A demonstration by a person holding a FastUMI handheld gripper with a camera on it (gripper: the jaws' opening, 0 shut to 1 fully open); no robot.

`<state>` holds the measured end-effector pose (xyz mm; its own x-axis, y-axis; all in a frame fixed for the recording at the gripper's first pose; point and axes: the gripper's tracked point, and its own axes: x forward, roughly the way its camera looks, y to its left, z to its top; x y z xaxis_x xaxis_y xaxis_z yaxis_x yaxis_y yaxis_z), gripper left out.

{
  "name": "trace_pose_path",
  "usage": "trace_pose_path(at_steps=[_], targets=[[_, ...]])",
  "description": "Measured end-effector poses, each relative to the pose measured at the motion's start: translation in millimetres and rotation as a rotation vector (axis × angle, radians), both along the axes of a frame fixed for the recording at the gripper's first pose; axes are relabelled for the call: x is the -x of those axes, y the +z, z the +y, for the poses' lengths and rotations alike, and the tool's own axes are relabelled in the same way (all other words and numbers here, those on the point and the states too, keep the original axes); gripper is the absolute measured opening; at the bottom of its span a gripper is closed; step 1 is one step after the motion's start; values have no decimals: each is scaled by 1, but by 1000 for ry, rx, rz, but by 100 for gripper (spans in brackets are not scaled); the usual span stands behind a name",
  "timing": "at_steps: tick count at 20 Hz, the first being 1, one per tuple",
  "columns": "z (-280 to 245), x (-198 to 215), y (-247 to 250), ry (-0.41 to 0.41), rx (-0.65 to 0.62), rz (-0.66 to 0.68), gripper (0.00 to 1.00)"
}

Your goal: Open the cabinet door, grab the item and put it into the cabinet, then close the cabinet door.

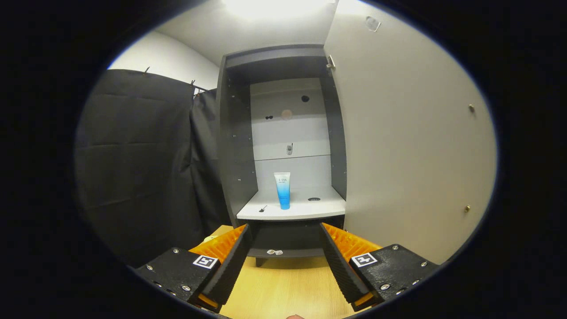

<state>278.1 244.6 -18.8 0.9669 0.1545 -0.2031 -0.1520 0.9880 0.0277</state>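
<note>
The cabinet (pixel 230 146) stands ahead with its pale door (pixel 407 146) swung wide open to the right. A blue and white tube (pixel 282 190) stands upright, cap down, on the cabinet's white shelf (pixel 310 208), well beyond my fingers. My gripper (pixel 285 235) is open, held back from the cabinet and a little below shelf level, with nothing between its fingers. The tube is apart from both fingers.
Black cloth (pixel 141 164) hangs to the left of the cabinet. A wooden floor (pixel 283 288) lies under my fingers. The open door fills the right side, with small knobs (pixel 467 208) on its face. A small dark bit (pixel 262 209) lies on the shelf left of the tube.
</note>
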Motion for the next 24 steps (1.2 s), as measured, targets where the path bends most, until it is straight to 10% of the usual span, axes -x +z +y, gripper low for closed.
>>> trace_pose_path(at_steps=[12, 24], targets=[[-61, 90, 25, 14, 59, -31, 94], [-182, 107, 86, -219, 38, -91, 93]])
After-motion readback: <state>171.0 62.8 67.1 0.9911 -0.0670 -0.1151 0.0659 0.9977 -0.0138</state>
